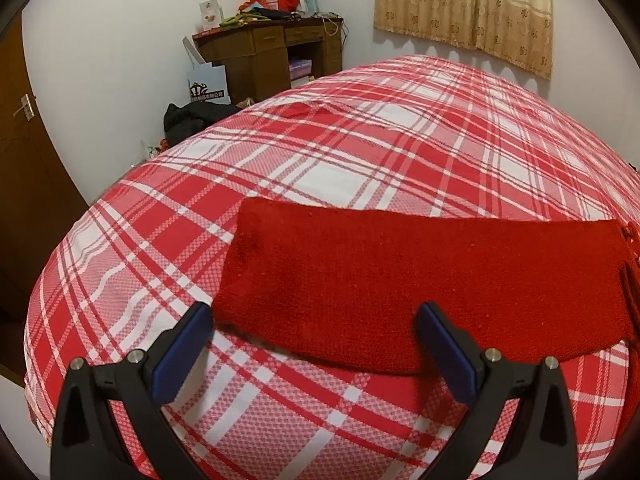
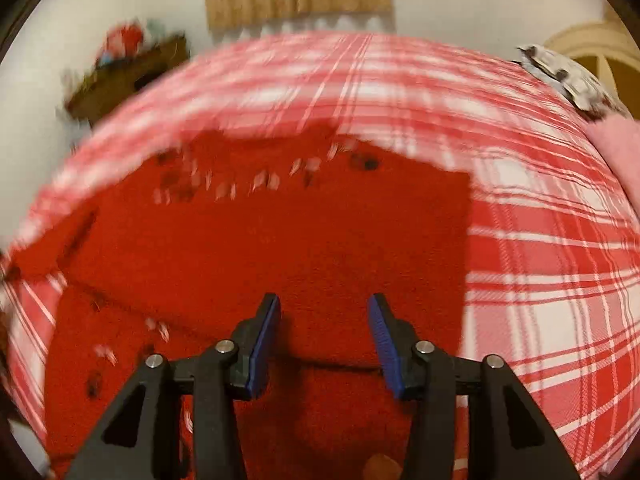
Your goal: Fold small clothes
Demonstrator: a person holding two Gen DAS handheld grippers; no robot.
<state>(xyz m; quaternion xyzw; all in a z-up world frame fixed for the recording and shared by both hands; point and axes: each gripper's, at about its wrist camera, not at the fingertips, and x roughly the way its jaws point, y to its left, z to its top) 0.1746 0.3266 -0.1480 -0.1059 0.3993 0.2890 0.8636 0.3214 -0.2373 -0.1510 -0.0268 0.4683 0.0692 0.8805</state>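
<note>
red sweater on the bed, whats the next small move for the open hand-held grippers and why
Probably lower the left hand-held gripper onto the near edge of the red sweater and pinch it: it stands open with the edge between its fingers, nothing gripped.

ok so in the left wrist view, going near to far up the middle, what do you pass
left gripper with open jaws → red knitted garment lying flat → bare stretch of red plaid bedsheet → brown wooden desk against the wall, with clutter on top
</note>
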